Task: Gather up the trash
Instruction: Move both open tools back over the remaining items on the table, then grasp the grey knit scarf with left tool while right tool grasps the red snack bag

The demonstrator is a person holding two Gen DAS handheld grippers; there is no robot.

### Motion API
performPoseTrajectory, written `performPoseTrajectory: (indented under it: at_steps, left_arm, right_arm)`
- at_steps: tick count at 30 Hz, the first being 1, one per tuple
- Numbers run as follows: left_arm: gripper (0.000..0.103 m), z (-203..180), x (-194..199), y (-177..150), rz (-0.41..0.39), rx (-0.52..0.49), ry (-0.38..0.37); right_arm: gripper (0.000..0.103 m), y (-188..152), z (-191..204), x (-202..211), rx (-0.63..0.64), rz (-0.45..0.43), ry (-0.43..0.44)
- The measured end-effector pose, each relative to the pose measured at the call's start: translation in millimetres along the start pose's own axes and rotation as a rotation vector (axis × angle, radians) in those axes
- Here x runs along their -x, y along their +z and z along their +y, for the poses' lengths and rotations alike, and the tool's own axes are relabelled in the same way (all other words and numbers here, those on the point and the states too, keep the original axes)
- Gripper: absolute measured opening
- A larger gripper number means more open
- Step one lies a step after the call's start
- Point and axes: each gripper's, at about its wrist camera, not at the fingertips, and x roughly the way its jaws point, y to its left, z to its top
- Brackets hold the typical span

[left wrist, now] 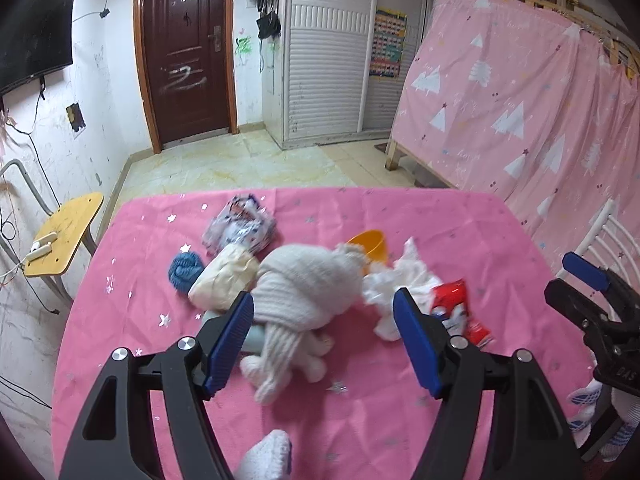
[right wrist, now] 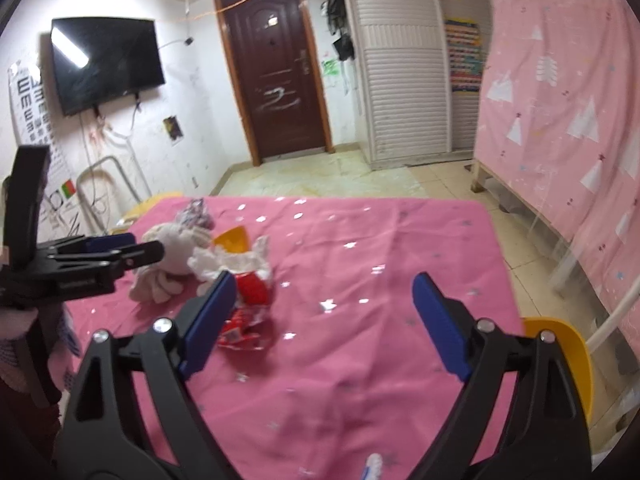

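A pile lies on the pink table (left wrist: 360,408): a red snack wrapper (left wrist: 454,300), crumpled white tissue (left wrist: 404,276), an orange cup (left wrist: 370,246) on its side, a printed plastic bag (left wrist: 240,228), a beige bag (left wrist: 226,276), a blue knit ball (left wrist: 185,270) and a white knit cloth (left wrist: 304,288). My left gripper (left wrist: 324,340) is open, its fingers either side of the white cloth, slightly above it. My right gripper (right wrist: 320,324) is open above the table, its left finger just beside the red wrapper (right wrist: 250,304). The left gripper also shows in the right wrist view (right wrist: 120,252).
A yellow bin rim (right wrist: 568,364) shows at the table's right edge, behind my right gripper. A small wooden side table (left wrist: 64,236) stands left of the table. A white chair back (left wrist: 612,236) stands at the right, with a pink curtained frame (left wrist: 520,92) beyond.
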Motion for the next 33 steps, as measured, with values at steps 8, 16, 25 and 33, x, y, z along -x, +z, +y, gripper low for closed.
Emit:
performPoseTrajectory:
  at_steps: [8,16,25,33]
  left_arm:
    - [0.065,16.6,-19.7,-8.0,0.042,0.005,-0.017]
    - [0.065,16.0,-32.6,-8.8,0.043,-0.027,-0.006]
    - [0.032,6.5,-37.8,-13.4,0.03,-0.078,0.003]
    - [0.028,22.4,-21.2,-17.2,-0.007,-0.012,-0.045]
  right_arm:
    - [0.087,0.9,22.7,-22.5,0.048,0.053,0.03]
    - [0.089,-1.4,33.4,-37.2,0.078,0.103,0.044]
    - [0.09,-1.8,40.0,-45.7,0.093,0.147,0.068]
    - [0.084,-3.7,47.5,-56.9,0.117,0.211,0.078]
